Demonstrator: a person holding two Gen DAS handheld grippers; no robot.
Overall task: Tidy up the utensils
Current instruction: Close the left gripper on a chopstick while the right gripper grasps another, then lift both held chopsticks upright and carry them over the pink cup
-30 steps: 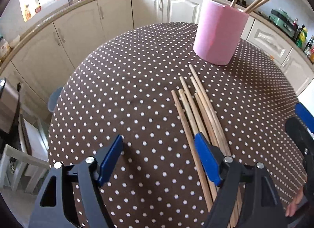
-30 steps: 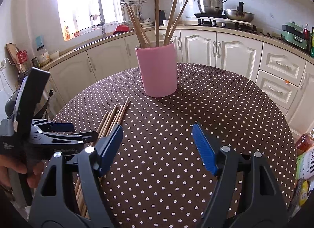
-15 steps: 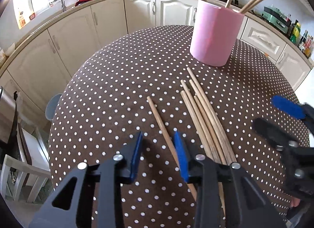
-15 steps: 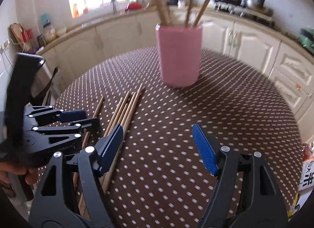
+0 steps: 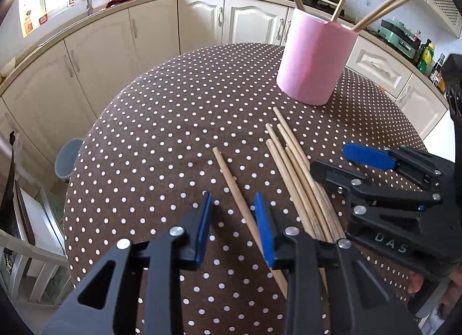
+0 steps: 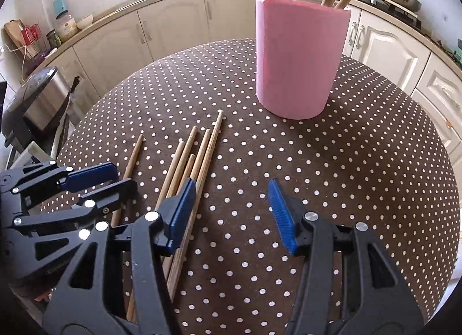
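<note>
Round table [image 5: 161,121] with brown white-dotted cloth carries everything.

Pink holder [image 5: 314,61] stands upright near the table's far edge. Contents: wooden chopsticks [image 5: 387,7] leaning outward over the rim. Four visible in the left wrist view; the right wrist view crops their tops, so no better count from there.

Loose chopsticks on the cloth, between the holder and the near edge: six total.
- Bundle of five [image 6: 199,159], lying side by side and touching, far tips pointing toward the holder, tips staggered.
- Single chopstick [image 5: 231,179], apart from the bundle on its left, roughly parallel to it.

Left gripper [image 5: 234,219]: jaws narrowed around the single chopstick. Stick runs between the blue pads and lies against the right pad; clear gap on the left pad side. Not clamped as far as visible. Stick's far tip sits on the cloth.

Right gripper [image 6: 231,205]: jaws have just been closing, gape partly apart, only dotted cloth between them. Left pad [image 6: 180,213] sits over the right edge of the bundle; can't tell if it touches the sticks. Grasping nothing.

The two grippers are close together over the loose sticks near the table's near edge, bundle between them.
</note>
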